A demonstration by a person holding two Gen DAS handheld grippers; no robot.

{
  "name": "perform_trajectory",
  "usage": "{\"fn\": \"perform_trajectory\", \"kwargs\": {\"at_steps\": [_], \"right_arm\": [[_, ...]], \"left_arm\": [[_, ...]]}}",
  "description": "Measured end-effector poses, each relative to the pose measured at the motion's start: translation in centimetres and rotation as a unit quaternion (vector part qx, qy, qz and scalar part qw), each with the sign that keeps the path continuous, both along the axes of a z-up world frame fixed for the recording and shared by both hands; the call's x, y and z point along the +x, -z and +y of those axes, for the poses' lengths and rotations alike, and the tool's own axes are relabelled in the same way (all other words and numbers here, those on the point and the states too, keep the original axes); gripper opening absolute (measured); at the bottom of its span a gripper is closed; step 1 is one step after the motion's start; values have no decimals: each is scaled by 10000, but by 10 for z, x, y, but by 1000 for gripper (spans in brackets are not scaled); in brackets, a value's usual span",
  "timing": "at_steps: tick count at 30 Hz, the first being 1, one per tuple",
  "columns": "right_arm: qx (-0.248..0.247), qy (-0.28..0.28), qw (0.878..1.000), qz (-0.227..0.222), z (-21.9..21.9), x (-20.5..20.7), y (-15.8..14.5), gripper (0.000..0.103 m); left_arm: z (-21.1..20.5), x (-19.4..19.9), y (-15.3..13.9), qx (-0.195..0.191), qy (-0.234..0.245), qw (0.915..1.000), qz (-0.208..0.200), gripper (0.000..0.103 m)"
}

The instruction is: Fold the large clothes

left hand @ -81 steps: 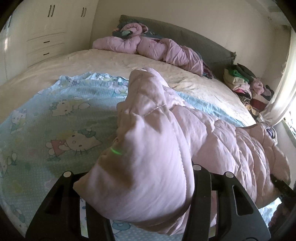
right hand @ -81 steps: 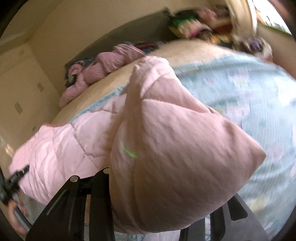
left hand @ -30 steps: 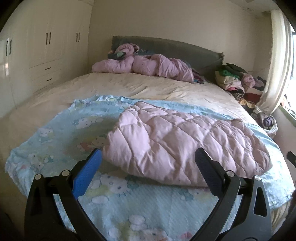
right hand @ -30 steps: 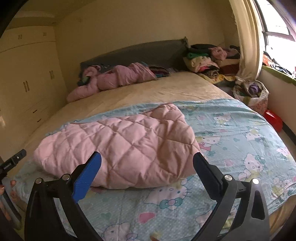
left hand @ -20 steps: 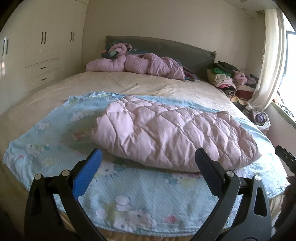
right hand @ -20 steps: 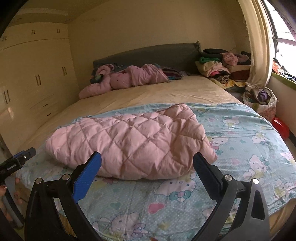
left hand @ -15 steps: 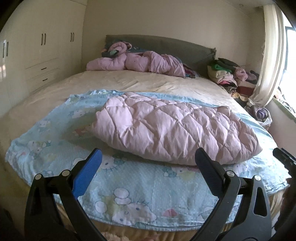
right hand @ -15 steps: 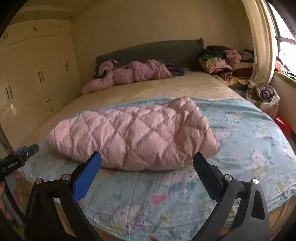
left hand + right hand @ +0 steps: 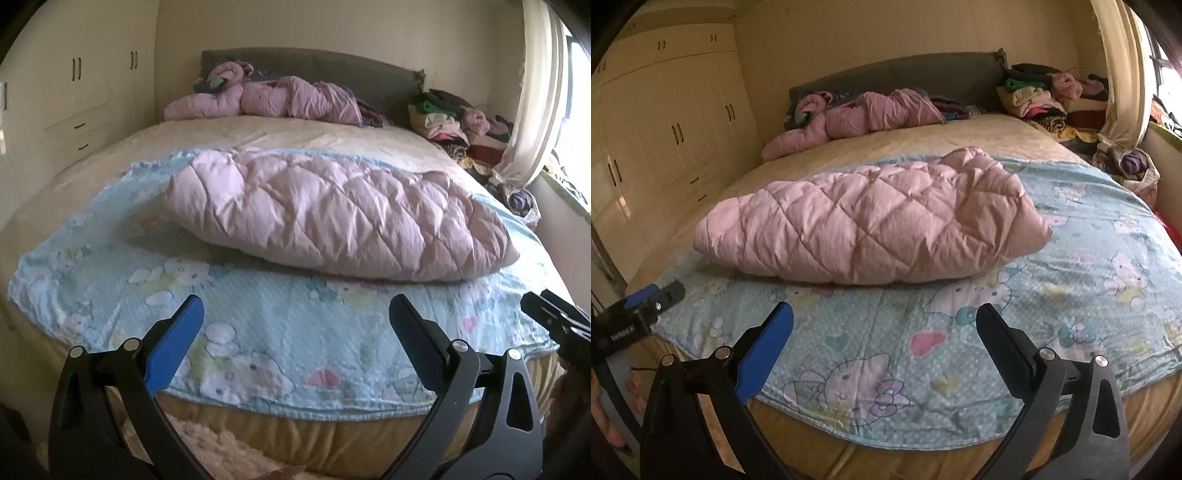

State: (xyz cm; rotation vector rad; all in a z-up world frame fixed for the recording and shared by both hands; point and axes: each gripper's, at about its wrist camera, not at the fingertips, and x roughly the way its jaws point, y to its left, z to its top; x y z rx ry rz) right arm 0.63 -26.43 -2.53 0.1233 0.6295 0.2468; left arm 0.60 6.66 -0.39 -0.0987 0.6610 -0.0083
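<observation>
The left gripper is held back from the bed, fingers spread wide and empty. The folded pink quilted jacket lies on the blue printed sheet. The right gripper is likewise wide and empty, presumably released after folding.

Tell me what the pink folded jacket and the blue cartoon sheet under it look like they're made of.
The pink jacket looks like padded, quilted synthetic fabric: puffy diamond stitching with a slight sheen. The blue sheet looks like thin matte woven cotton or a blend, printed with cartoon cats, lying flat with fine wrinkles; the exact fibre is uncertain.
</observation>
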Motion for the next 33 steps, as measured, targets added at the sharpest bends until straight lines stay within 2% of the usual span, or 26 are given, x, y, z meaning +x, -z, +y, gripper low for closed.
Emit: {"fn": "perform_trajectory", "kwargs": {"at_steps": [33], "right_arm": [[-40, -152, 9999, -35, 4, -3, -3, 99]], "left_arm": [[-4, -4, -4, -50, -42, 10000, 13, 94]]}}
